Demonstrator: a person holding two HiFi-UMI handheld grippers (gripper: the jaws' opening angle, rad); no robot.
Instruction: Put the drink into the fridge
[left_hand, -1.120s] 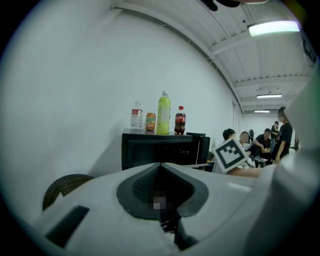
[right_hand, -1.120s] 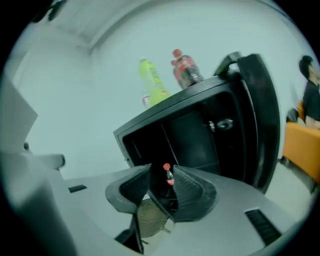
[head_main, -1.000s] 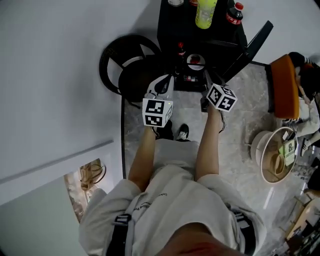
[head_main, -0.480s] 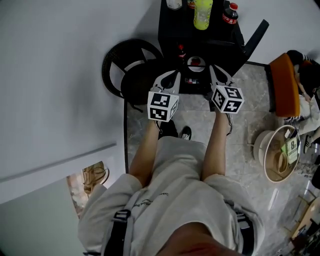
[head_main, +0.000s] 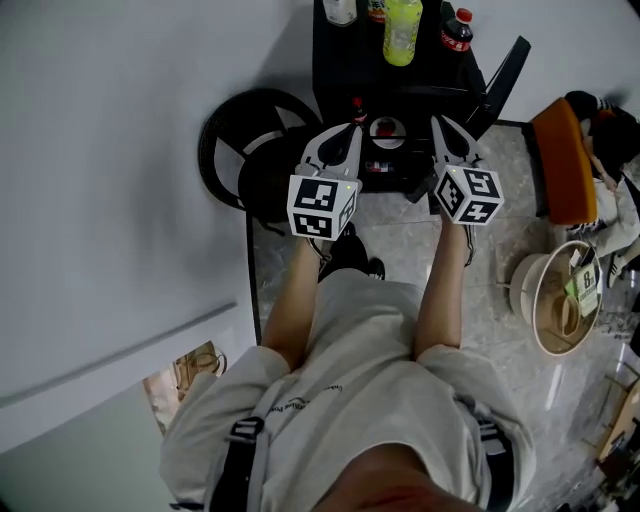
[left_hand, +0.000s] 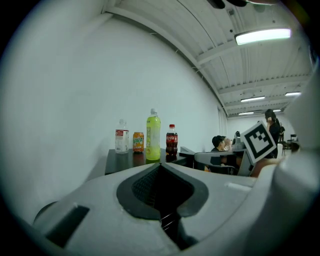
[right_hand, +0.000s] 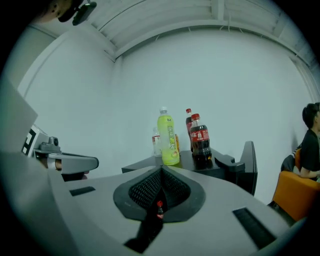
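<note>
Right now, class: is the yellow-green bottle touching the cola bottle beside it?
Apart. In the left gripper view, a strip of white wall shows between the yellow-green bottle and the cola bottle along their height.

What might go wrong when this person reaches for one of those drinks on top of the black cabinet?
Two things, probably. The tall yellow-green bottle and the red-capped cola bottle stand side by side on the black fridge, so reaching for one may topple its neighbour. Both the left tongs and the right tongs are shut. Unless they are opened first, they would push a bottle rather than grip it.
</note>
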